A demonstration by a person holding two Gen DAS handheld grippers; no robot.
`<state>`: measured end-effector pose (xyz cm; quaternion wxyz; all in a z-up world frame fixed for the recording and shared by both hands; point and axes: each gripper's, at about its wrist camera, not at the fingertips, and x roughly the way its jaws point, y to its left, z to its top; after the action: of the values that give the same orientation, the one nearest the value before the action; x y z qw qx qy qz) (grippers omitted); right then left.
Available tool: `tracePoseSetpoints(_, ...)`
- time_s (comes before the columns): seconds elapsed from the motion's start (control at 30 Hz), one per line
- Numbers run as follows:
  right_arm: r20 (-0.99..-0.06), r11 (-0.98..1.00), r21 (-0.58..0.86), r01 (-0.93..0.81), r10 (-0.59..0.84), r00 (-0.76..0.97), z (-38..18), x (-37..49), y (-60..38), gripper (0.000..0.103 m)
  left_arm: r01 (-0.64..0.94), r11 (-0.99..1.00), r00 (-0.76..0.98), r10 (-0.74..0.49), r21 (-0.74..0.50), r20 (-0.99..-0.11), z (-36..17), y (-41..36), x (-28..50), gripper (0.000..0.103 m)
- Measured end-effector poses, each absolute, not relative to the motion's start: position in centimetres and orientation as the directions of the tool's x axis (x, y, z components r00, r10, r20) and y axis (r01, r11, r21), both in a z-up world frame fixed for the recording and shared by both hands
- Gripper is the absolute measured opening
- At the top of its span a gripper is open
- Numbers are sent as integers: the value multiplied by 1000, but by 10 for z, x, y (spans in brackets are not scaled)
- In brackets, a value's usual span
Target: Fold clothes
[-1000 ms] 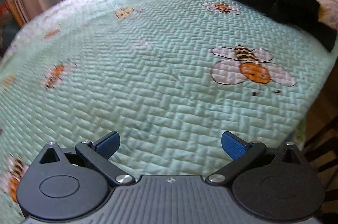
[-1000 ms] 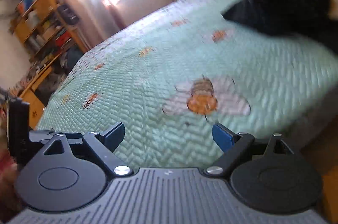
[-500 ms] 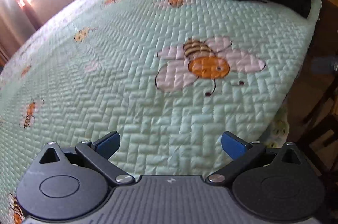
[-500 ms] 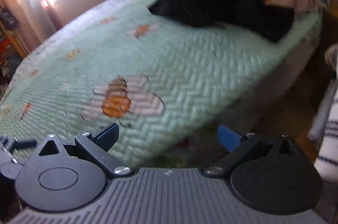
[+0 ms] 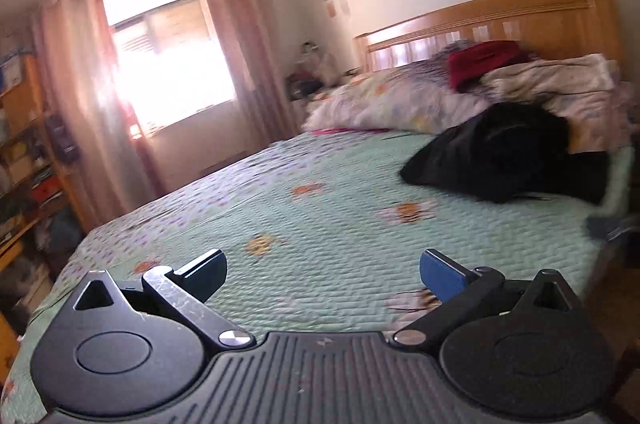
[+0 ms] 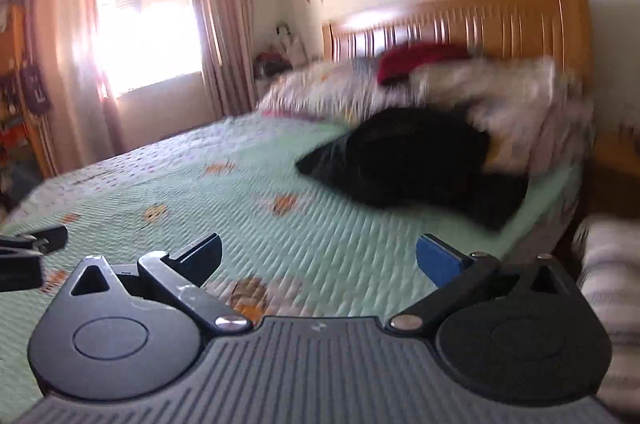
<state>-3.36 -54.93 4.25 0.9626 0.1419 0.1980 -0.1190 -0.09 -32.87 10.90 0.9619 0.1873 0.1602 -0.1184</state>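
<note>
Over the near edge of the bed (image 5: 320, 244): left hand-held gripper (image 5: 322, 270), jaws wide, empty; its view has swung up from the quilt toward the headboard. Right hand-held gripper (image 6: 318, 256), jaws just opened to their widest, nothing between them. Black garment (image 6: 412, 160), well ahead, unfolded, untouched; folding not begun.

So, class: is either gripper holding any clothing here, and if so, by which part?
Nothing is held. The left gripper and right gripper are both open and empty; the black garment lies untouched.
</note>
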Motion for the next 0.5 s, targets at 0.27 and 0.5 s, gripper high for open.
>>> tracePoseSetpoints(0.27, -619, 863, 190, 468, -265, 740, 31, -36, -579, 103, 500, 825, 793, -315, 262, -521, 91, -392, -1, 102)
tracePoseSetpoints(0.5, -649, 686, 85, 722, -512, 563, 31, -78, -616, 103, 646, 730, 662, -391, 223, -639, 75, -463, 16, 102)
